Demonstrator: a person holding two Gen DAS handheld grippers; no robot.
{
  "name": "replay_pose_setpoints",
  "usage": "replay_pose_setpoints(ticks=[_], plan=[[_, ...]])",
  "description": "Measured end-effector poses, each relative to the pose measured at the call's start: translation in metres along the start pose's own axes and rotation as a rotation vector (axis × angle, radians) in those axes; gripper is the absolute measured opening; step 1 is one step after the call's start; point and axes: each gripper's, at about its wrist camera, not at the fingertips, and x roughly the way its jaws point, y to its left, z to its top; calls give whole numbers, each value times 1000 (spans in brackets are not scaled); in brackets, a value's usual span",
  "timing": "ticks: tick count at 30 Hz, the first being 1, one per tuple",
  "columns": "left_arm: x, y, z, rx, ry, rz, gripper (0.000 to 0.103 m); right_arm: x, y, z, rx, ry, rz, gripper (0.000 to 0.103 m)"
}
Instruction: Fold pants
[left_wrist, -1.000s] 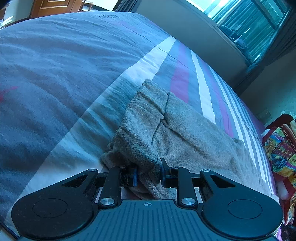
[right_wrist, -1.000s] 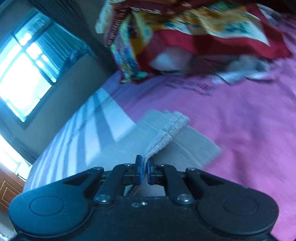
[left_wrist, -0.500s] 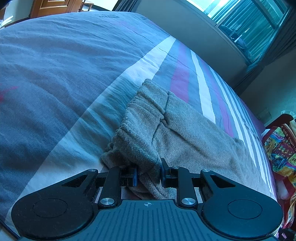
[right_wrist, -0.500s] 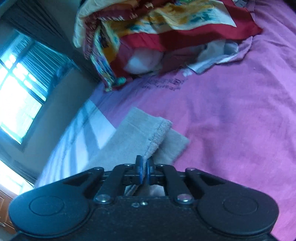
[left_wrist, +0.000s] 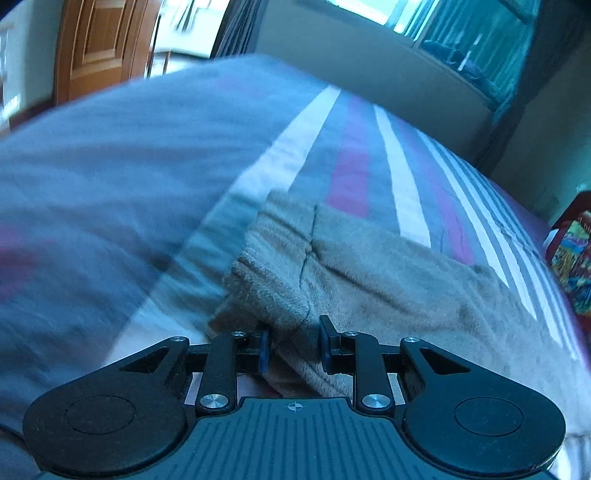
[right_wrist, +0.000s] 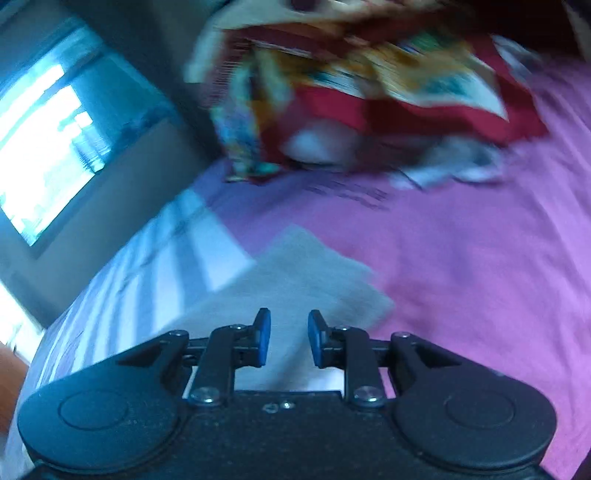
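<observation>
Left gripper: pants held loosely between parted jaws | right gripper: jaws parted, empty | risk: fold slips if tugged.

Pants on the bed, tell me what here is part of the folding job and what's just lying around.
Part of the job:
- grey pants
- left gripper, fabric between its fingers
- right gripper, open above the pant leg end

Lying around:
- red patterned cloth
- striped bedspread
- wooden door
- window with curtains
</observation>
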Motion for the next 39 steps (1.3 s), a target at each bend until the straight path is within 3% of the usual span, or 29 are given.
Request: replay_pose_setpoints(ticks=[2, 3, 7, 11, 15, 19, 20, 22, 24, 28, 29, 31, 34, 36, 38, 39], plan=[[-5, 2, 0, -7, -22, 19, 66, 3, 25, 0, -75, 8, 80, 23], [-8, 5, 0, -13, -42, 13, 68, 8, 41, -1, -111, 26, 126, 23], [-8, 14, 4, -65, -59, -14, 68, 43, 123, -14, -271, 125, 319, 31], [-1, 25, 7, -121, -79, 67, 68, 91, 220, -39, -392, 249, 508, 52], [-8, 39, -2, -270, -146, 114, 68, 137, 310, -69, -499, 333, 617, 52], [-2, 30, -16, -304, -163, 120, 68, 183, 377, -104, -620, 432, 698, 50], [1, 31, -17, -318, -168, 119, 68, 193, 387, -110, -643, 456, 707, 51], [8, 31, -19, -324, -168, 118, 46, 214, 408, -123, -691, 504, 722, 51], [13, 31, -20, -328, -160, 102, 37, 227, 419, -131, -714, 543, 734, 51], [16, 32, -21, -317, -162, 91, 33, 245, 433, -143, -795, 642, 744, 48], [16, 33, -21, -311, -162, 89, 33, 248, 434, -144, -807, 677, 760, 41], [16, 33, -22, -307, -165, 83, 33, 244, 434, -143, -826, 720, 810, 36], [18, 32, -22, -293, -166, 89, 33, 237, 437, -142, -841, 783, 881, 37], [20, 30, -20, -290, -166, 96, 33, 241, 443, -149, -873, 821, 846, 42], [20, 27, -18, -267, -168, 99, 32, 247, 445, -155, -869, 832, 797, 38], [18, 26, -17, -260, -182, 103, 26, 247, 445, -156, -857, 824, 794, 35]])
